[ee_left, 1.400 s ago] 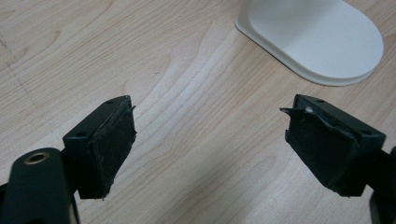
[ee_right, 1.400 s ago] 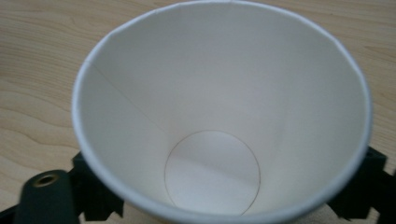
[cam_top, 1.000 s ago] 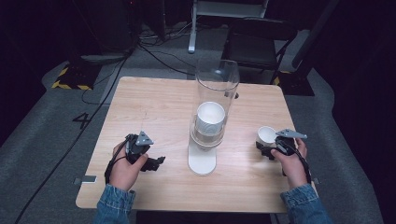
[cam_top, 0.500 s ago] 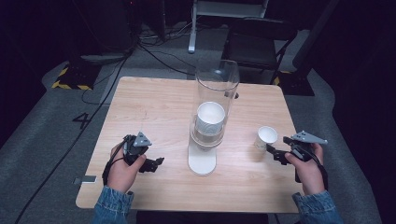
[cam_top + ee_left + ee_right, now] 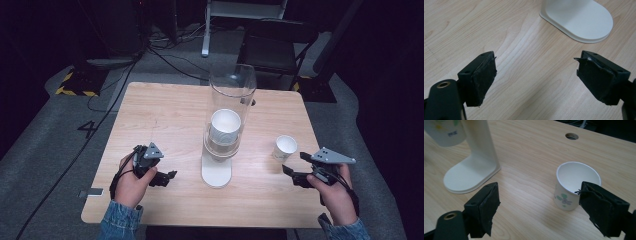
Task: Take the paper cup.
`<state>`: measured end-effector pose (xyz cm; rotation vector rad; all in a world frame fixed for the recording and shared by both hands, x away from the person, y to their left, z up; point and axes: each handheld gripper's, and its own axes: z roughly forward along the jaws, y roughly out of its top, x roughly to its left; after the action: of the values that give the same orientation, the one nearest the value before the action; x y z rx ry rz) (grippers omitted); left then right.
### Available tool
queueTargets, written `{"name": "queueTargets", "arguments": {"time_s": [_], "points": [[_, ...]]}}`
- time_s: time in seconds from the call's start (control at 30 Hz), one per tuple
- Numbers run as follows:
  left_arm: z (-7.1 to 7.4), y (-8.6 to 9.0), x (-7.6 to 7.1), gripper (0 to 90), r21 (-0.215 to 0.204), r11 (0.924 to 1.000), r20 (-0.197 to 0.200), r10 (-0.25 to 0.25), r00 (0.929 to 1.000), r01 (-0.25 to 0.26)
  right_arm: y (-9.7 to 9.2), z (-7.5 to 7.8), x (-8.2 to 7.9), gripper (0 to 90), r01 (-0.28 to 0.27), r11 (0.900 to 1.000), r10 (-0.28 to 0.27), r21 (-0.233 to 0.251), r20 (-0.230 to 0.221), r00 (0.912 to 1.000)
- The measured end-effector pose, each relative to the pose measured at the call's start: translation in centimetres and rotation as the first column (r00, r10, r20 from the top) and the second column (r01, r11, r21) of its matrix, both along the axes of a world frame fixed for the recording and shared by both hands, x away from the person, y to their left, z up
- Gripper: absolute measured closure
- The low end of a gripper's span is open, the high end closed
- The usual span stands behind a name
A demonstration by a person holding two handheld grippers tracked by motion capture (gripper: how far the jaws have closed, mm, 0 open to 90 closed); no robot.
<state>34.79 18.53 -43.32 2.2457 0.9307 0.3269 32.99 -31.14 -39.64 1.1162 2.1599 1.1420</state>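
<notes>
right tool (image 5: 295, 172) withdrawn from cup (image 5: 285, 147) | flower print: right gripper view

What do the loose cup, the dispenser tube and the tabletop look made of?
Loose cup: likely paper, matte white with a rolled rim and printed flower.
Dispenser tube: clear plastic or possibly glass; the stacked cups show through it.
Tabletop: light wood-grain surface, low sheen; whether veneer, laminate or solid wood cannot be told.

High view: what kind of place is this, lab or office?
Likely a lab or recording studio, not an office: a lone wooden table in a dark room, loose cables on the grey floor, and hazard-striped tape beside a floor marking.
</notes>
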Motion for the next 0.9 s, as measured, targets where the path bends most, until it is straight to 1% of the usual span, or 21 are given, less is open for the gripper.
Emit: {"name": "queueTargets", "arguments": {"time_s": [0.07, 0.13, 0.27, 0.37, 0.4, 0.47, 0.5, 0.6, 0.67, 0.73, 0.9], "points": [[0.0, -0.1, 0.0, 15.7, -0.001, 1.0000, -0.006, -0.007, 1.0000, 0.007, 0.5, 0.3, -0.6, 17.3, -0.026, 0.9997, 0.026, -0.002, 0.008, 0.9996], [0.0, -0.1, -0.1, 15.7, 0.003, 0.9999, -0.001, -0.010, 0.9999, 0.010, 1.1, 0.4, -1.1, 17.3, -0.049, 0.9988, 0.049, 0.003, 0.005, 0.9988], [0.1, -0.2, -0.1, 15.7, 0.004, 0.9998, -0.005, -0.019, 0.9998, 0.019, 2.1, 0.6, -1.9, 17.2, -0.114, 0.9935, 0.114, -0.004, 0.001, 0.9935], [0.1, -0.2, 0.0, 15.7, 0.010, 0.9997, 0.002, -0.022, 0.9998, 0.022, 3.0, 0.7, -2.3, 17.1, -0.159, 0.9873, 0.159, 0.000, 0.000, 0.9873], [0.0, -0.3, -0.1, 15.7, 0.007, 0.9997, -0.002, -0.022, 0.9998, 0.022, 3.2, 0.7, -2.4, 17.0, -0.168, 0.9858, 0.168, 0.001, -0.004, 0.9858], [0.0, -0.3, -0.1, 15.7, 0.008, 0.9996, -0.007, -0.025, 0.9997, 0.025, 3.9, 0.6, -2.6, 17.0, -0.203, 0.9792, 0.203, 0.003, -0.012, 0.9792], [0.0, -0.3, -0.1, 15.7, 0.008, 0.9997, -0.003, -0.024, 0.9997, 0.024, 4.2, 0.5, -2.7, 17.0, -0.217, 0.9761, 0.217, 0.008, -0.017, 0.9760], [0.0, -0.4, -0.1, 15.7, 0.007, 0.9996, -0.005, -0.027, 0.9996, 0.027, 5.0, 0.3, -2.9, 16.9, -0.253, 0.9675, 0.253, 0.000, -0.022, 0.9673], [0.0, -0.4, -0.1, 15.7, 0.009, 0.9996, -0.005, -0.026, 0.9996, 0.026, 5.3, 0.3, -3.0, 16.9, -0.271, 0.9625, 0.271, -0.004, -0.022, 0.9623], [0.0, -0.4, -0.1, 15.7, 0.010, 0.9996, -0.006, -0.027, 0.9996, 0.027, 5.5, 0.3, -3.1, 16.9, -0.279, 0.9603, 0.279, -0.004, -0.023, 0.9601], [0.0, -0.3, -0.1, 15.7, 0.012, 0.9996, -0.003, -0.026, 0.9996, 0.026, 5.6, 0.3, -3.1, 16.8, -0.284, 0.9588, 0.284, -0.005, -0.024, 0.9585]]}}
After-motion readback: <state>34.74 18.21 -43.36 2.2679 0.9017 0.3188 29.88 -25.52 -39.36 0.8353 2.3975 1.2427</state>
